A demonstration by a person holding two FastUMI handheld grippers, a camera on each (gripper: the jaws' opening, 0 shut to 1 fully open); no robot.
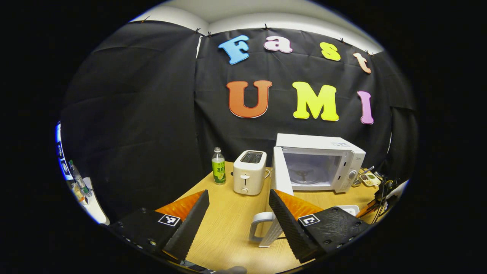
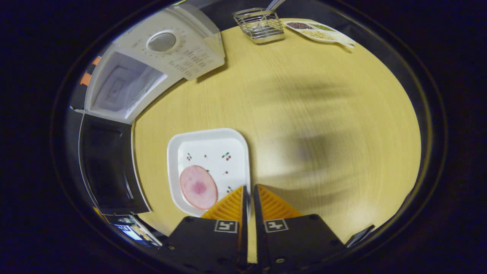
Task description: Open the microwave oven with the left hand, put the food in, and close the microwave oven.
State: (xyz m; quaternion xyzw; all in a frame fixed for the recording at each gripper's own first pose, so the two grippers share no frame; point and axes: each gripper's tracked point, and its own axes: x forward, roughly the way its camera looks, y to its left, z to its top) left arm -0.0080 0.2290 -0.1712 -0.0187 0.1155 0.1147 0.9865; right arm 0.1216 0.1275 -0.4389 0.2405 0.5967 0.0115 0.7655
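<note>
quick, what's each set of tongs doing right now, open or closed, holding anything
Left tongs: open, holding nothing, facing the open microwave.
Right tongs: closed on the near edge of the white tray with the ham slice.

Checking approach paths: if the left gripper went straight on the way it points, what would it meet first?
Probably the white two-slot toaster, standing between the spread jaws' line; depth is unclear, and the open white microwave door lies just right.

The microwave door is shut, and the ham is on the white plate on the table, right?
Not quite: the microwave door is open, swung out to the side so you can see into the empty inside. The left gripper view shows it. The rest holds: in the right gripper view the ham lies on the white plate on the table.
</note>
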